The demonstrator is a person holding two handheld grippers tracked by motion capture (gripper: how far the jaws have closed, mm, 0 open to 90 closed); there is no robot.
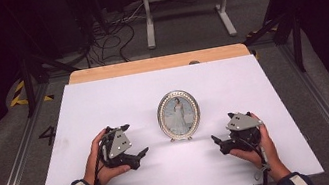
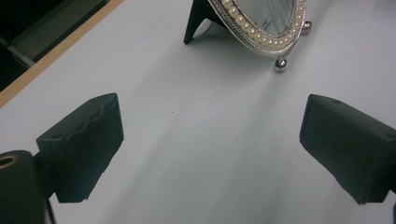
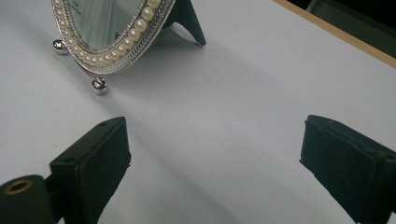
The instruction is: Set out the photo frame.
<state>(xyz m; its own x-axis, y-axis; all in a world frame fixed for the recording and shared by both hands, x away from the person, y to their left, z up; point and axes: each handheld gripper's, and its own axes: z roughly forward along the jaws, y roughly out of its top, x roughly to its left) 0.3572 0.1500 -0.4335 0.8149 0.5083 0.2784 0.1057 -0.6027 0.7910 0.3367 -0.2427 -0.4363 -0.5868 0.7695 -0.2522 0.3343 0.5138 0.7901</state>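
Standing upright near the middle of the white bench [image 1: 102, 98], the oval picture frame [image 1: 179, 114] leans on its black back leg [image 2: 196, 21]. Little pearls run round its rim, and it has small silver ball feet [image 3: 98, 85]. The left hand-held gripper [image 1: 134, 140] sits just left of the frame, jaws spread wide, holding nothing. The right hand-held gripper [image 1: 217, 142] sits just right of it, jaws wide too, touching nothing. Both point toward the frame.

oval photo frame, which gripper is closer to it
Left, though only slightly. The left gripper sits just beside the oval photo frame on its left, jaws open toward it. The right gripper sits a little farther off on the frame's right, also open. Neither touches it.
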